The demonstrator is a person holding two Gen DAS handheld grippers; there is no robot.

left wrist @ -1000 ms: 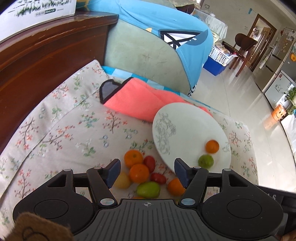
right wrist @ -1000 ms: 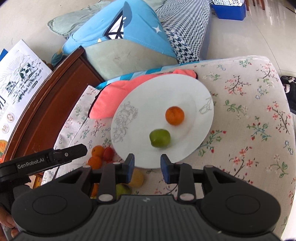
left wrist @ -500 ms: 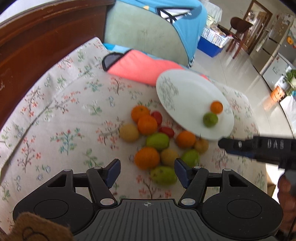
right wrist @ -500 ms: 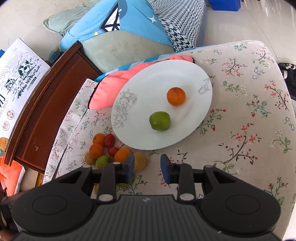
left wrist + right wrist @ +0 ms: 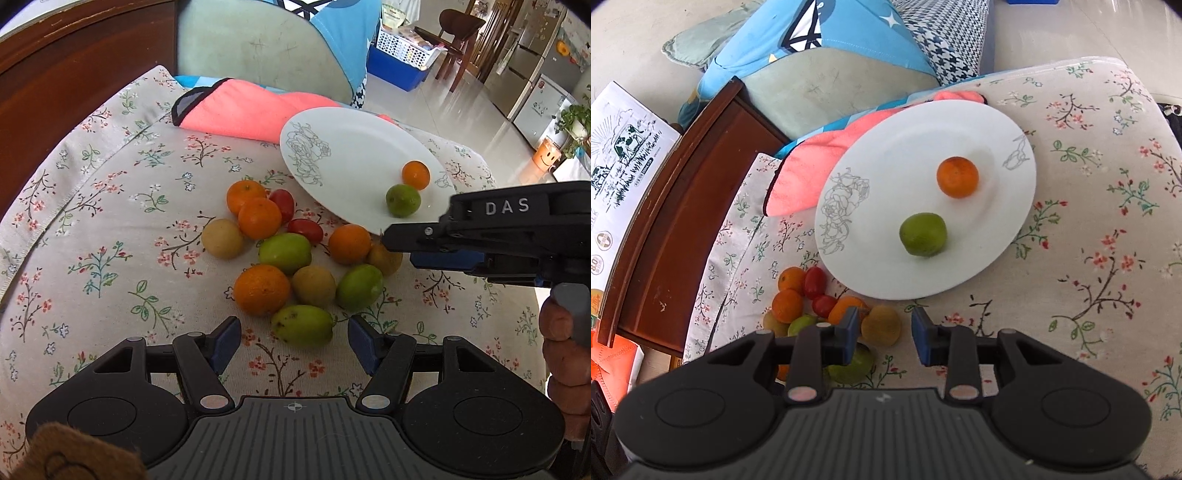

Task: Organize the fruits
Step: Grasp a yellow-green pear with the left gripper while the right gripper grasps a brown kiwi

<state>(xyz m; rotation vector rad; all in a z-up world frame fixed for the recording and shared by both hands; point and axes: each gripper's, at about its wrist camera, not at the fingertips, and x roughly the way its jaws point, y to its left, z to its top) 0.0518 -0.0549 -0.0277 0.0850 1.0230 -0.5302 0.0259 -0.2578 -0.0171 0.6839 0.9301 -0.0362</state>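
A white plate [image 5: 354, 155] [image 5: 905, 158] lies on the floral cushion and holds one orange [image 5: 416, 174] [image 5: 957, 177] and one green fruit [image 5: 403, 200] [image 5: 923, 234]. A pile of several oranges, green, yellow-brown and small red fruits [image 5: 291, 251] [image 5: 812, 310] lies left of the plate. My left gripper [image 5: 293, 341] is open, with a green fruit [image 5: 302, 325] just ahead between its fingers. My right gripper [image 5: 883, 330] is open, with a yellow-brown fruit [image 5: 881, 325] between its fingertips; it also shows in the left wrist view [image 5: 428, 240].
A pink cloth [image 5: 243, 109] lies under the plate's far edge. A blue and grey pillow [image 5: 827, 62] lies behind it. A dark wooden frame [image 5: 74, 74] borders the cushion's left side. The cushion [image 5: 1108, 221] right of the plate is bare fabric.
My left gripper has pulled back, so the whole fruit pile shows. My right gripper has moved left and down over the pile's near edge, and its jaws have opened a little.
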